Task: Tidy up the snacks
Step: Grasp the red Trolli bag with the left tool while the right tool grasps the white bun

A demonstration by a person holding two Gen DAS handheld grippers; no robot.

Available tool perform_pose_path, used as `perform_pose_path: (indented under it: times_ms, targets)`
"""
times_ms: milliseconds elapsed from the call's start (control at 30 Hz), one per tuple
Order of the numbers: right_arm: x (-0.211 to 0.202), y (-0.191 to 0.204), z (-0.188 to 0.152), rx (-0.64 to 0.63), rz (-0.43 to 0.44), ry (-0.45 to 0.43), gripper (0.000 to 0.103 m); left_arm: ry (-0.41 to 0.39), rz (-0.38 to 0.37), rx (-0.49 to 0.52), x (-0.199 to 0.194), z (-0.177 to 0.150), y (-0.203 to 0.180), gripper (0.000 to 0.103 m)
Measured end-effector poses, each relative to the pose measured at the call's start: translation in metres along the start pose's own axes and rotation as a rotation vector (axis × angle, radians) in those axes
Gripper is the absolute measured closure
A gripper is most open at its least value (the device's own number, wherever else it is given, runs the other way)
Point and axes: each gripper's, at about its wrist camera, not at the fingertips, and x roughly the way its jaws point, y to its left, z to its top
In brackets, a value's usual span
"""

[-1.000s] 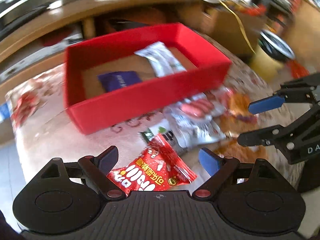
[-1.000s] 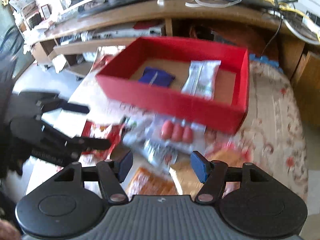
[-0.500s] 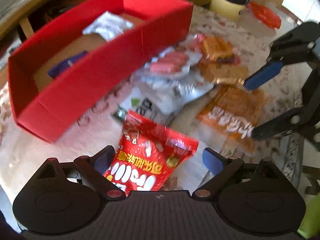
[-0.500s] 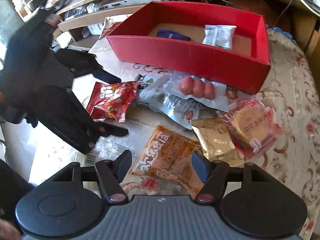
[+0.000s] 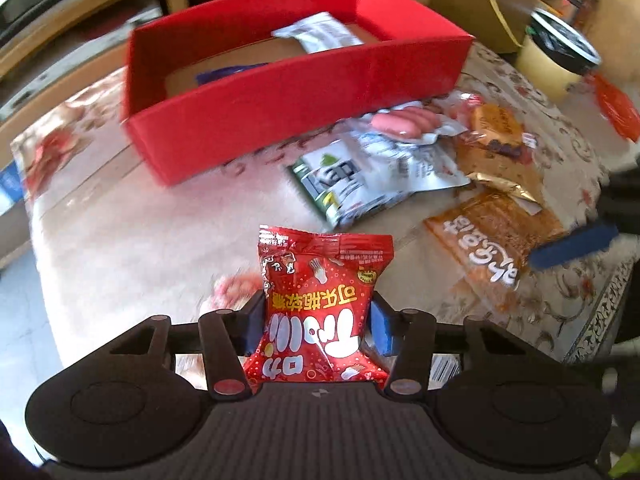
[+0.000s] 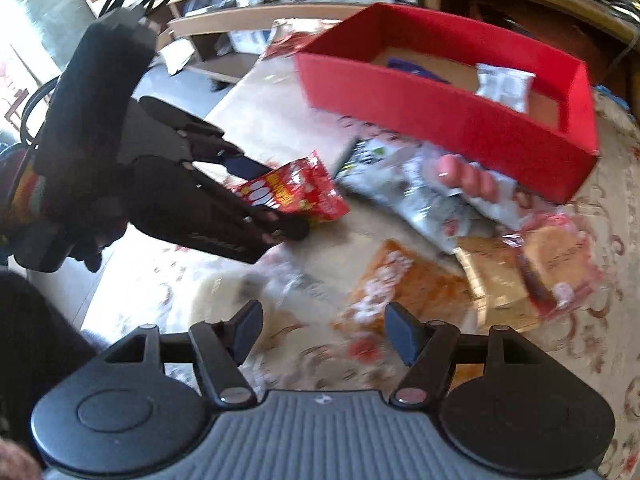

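Observation:
My left gripper [image 5: 318, 314] is closing, and its blue pads press on the sides of a red snack bag [image 5: 324, 280], which stands up between them above the tablecloth. The right wrist view shows that same left gripper [image 6: 280, 200] clamping the red bag [image 6: 298, 192]. Further back stands a red box [image 5: 296, 92] with a white packet [image 5: 320, 34] and a purple packet [image 5: 224, 72] in it. My right gripper [image 6: 324, 316] is open and still widening slightly, with nothing between its fingers, above an orange packet [image 6: 400, 284].
Loose snacks lie in front of the box: a sausage pack [image 5: 404, 124], a green and white packet [image 5: 340, 176], a gold wrapper [image 5: 500, 188], a wrapped cake [image 5: 496, 124]. A yellow bucket [image 5: 556, 56] stands past the table's far right edge. Shelves run behind the box.
My left gripper's jaws have come together on the red bag, which lay loose between them before. My right gripper has drifted across the table, over the orange packet.

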Motion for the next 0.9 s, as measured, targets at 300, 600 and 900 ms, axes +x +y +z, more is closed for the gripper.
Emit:
perform_pose_path:
  times_ms: [300, 600, 900]
  targets:
    - [0.009, 0.043, 0.006, -0.060, 0.086, -0.004, 0.032, -0.066, 0.021, -0.207, -0.027, -0.010, 0.021, 0.045]
    - [0.059, 0.062, 0.005, -0.114, 0.012, 0.086, 0.031, -0.028, 0.045, -0.229, -0.016, -0.017, 0.022, 0.045]
    - [0.062, 0.049, -0.001, -0.069, 0.099, 0.094, 0.007, -0.023, 0.084, -0.167, -0.008, -0.022, 0.012, 0.032]
